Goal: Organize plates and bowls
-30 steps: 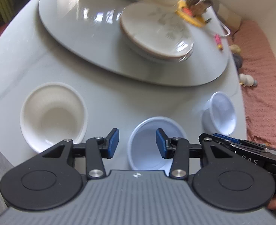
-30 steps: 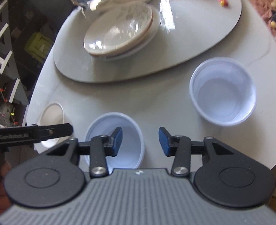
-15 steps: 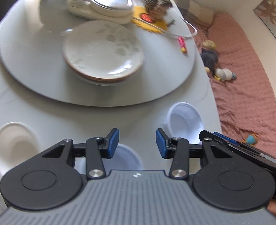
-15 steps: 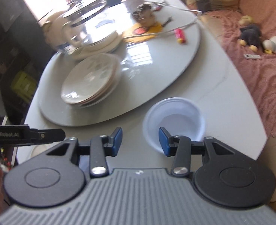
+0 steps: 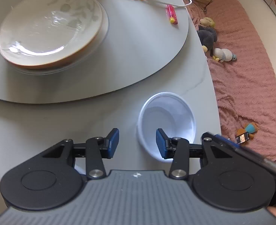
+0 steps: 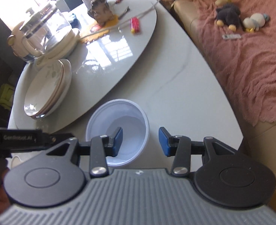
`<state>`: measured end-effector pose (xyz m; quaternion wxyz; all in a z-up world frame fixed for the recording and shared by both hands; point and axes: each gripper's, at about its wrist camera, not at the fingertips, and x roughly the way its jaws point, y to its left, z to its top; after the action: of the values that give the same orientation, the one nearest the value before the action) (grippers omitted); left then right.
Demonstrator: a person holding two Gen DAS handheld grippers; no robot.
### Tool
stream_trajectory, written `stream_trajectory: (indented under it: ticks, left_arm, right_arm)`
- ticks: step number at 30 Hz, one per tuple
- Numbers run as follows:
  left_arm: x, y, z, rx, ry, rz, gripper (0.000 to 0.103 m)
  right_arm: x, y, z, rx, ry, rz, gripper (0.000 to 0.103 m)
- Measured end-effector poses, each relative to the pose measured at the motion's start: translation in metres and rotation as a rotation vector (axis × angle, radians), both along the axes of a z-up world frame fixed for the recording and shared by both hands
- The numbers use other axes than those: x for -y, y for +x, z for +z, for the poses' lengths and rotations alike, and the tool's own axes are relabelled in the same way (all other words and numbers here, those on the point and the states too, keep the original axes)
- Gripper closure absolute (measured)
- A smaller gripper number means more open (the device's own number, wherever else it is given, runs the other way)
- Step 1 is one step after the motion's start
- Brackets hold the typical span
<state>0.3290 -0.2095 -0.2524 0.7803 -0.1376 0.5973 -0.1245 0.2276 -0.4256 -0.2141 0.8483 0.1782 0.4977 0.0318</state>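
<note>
The white plastic bowl (image 5: 167, 125) is sitting on the pale surface (image 5: 44, 127), near its edge and just below the big round turning tray (image 5: 141, 56). On that tray a stack of plates (image 5: 49, 28) is waiting.

The left hand-held gripper (image 5: 137, 143) is hanging over the bowl's near side with its jaws partly open, and it is holding nothing. The right hand-held gripper (image 6: 140, 142) is also partly open and empty, with the bowl's right rim showing in the gap between its blue pads (image 6: 117, 140).

The bowl looks thin and light, so it will probably slide or tip if it is bumped. It may bend if squeezed hard. The best place to hold it looks like the rim, one pad inside and one outside. The plates look heavy, shiny and easy to break.
</note>
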Motion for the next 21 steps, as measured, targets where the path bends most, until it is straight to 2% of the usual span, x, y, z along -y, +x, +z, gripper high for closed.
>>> stream_trajectory:
  ticks: [10,11,13,16,21]
  left_arm:
    - [0.02,0.021,-0.03,-0.063,0.005,0.021,0.057]
    - [0.022,0.022,-0.031,-0.065,0.005,0.02,0.067]
    - [0.026,0.023,-0.031,-0.058,0.036,0.001,0.077]
    - [0.031,0.024,-0.03,-0.035,0.062,-0.015,0.082]
    - [0.032,0.026,-0.031,-0.047,0.089,-0.014,0.092]
  right_arm:
    - [0.001,0.016,-0.024,-0.055,0.038,0.064,0.067]
    - [0.0,0.018,-0.025,-0.06,0.038,0.071,0.07]
    - [0.001,0.02,-0.027,-0.063,0.02,0.083,0.075]
    - [0.003,0.022,-0.029,-0.071,0.036,0.095,0.082]
    - [0.004,0.027,-0.032,-0.078,0.051,0.098,0.088]
